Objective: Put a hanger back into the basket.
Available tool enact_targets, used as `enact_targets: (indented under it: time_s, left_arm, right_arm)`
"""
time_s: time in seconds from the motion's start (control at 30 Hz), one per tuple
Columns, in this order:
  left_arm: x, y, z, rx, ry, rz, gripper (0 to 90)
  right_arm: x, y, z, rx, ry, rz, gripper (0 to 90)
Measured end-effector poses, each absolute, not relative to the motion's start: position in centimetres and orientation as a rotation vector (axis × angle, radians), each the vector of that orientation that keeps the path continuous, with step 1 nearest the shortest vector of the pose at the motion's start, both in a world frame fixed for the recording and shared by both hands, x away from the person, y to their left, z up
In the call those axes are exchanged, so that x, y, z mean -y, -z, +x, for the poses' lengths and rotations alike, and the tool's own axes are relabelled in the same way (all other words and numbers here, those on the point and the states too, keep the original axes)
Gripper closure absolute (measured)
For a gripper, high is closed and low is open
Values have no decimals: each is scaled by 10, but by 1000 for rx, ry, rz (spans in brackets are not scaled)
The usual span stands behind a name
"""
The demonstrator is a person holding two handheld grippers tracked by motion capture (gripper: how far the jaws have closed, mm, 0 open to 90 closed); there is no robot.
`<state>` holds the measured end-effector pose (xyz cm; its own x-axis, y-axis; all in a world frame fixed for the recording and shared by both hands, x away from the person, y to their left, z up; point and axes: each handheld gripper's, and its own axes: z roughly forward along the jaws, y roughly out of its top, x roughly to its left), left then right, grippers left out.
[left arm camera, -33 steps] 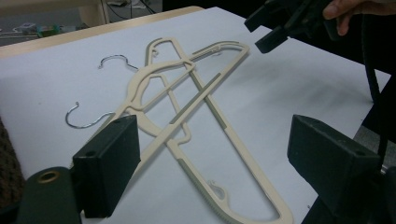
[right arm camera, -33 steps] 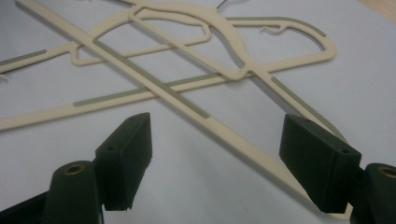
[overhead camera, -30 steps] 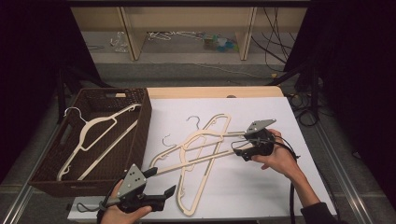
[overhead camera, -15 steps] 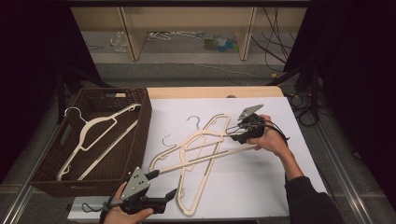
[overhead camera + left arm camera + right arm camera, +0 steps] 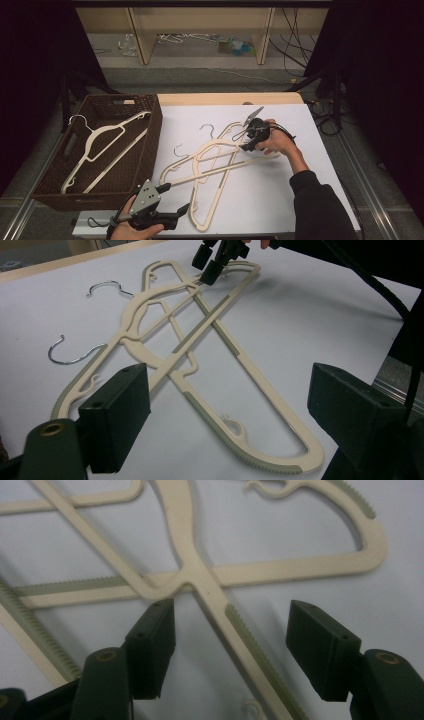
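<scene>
Both grippers gape wide: right gripper (image 5: 227, 650) straddles a hanger (image 5: 240, 630), seemingly untouched; left gripper (image 5: 227, 425) empty.

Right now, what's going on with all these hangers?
A person holds a gripper in each hand. The right gripper is down over two crossed cream hangers on the white table, jaws open astride an arm of one, nothing gripped yet. The left gripper waits open near the table's front edge. Another hanger lies in the brown basket.
</scene>
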<state>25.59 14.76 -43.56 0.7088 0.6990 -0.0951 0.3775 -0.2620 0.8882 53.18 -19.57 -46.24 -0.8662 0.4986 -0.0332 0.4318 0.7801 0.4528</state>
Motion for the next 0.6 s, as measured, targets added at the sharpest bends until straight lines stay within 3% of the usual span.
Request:
enact_targets:
  time_s: [0.17, 0.2, 0.27, 0.43, 0.6]
  left_arm:
    - [-148, 436, 257, -841, -388, 1877, 171]
    - [-148, 436, 257, -841, -388, 1877, 171]
    - [-148, 436, 256, -841, -387, 1875, 171]
    - [-148, 436, 256, -841, -389, 1885, 171]
    - [-148, 437, 257, -836, -382, 1887, 172]
  right_arm:
    - [195, 464, 527, -2863, -624, 750, 595]
    - [195, 464, 527, -2863, -624, 750, 595]
    - [194, 461, 522, -2910, -565, 676, 694]
    - [191, 458, 514, -2977, -481, 530, 752]
    - [190, 458, 515, -2966, -464, 495, 700]
